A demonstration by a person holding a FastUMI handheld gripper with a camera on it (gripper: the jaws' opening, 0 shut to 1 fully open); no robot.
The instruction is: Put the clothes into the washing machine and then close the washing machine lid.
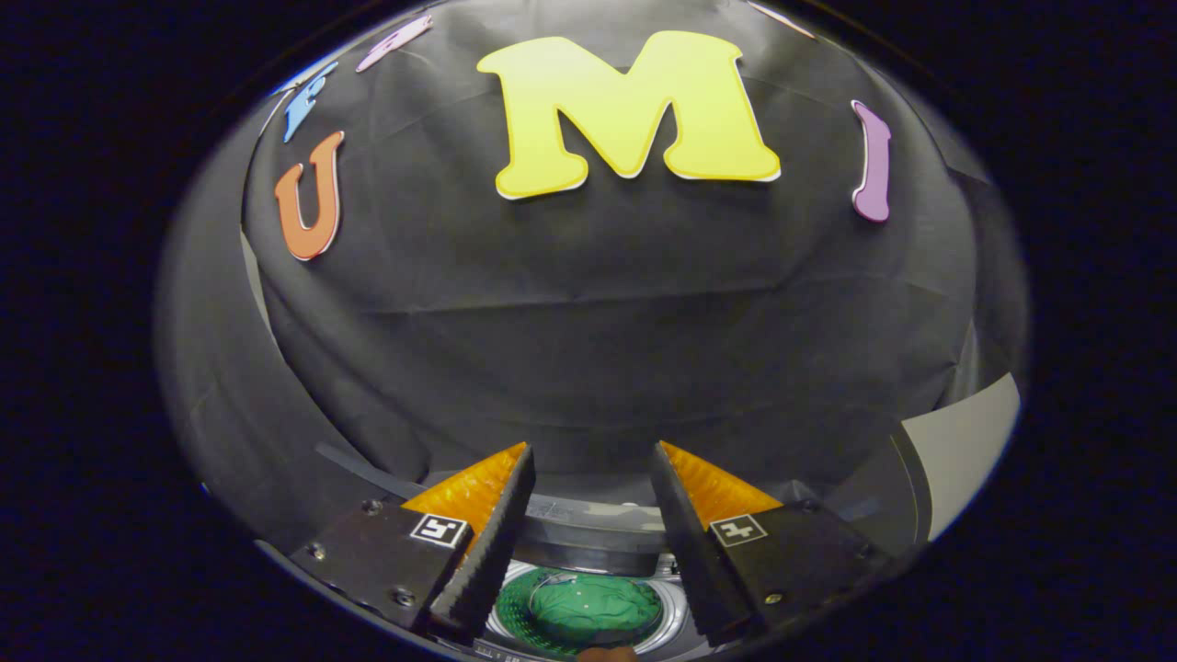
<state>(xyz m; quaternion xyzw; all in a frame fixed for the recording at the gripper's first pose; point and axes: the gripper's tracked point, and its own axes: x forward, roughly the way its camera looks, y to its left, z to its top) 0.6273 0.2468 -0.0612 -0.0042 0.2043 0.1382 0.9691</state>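
The gripper [588,469] has its fingers spread wide and holds nothing. Below and between them sits the washer [676,602], drum open, with green clothes [588,607] already inside. The lid [588,533], seemingly the grey rim just beyond the drum, is probably next: bring it down squarely and keep the fingers out of the drum. Only the black cloth wall [588,322] stands beyond.

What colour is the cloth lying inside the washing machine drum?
Green, seen in the gripper view: the cloth lies in the drum, below the open gripper.
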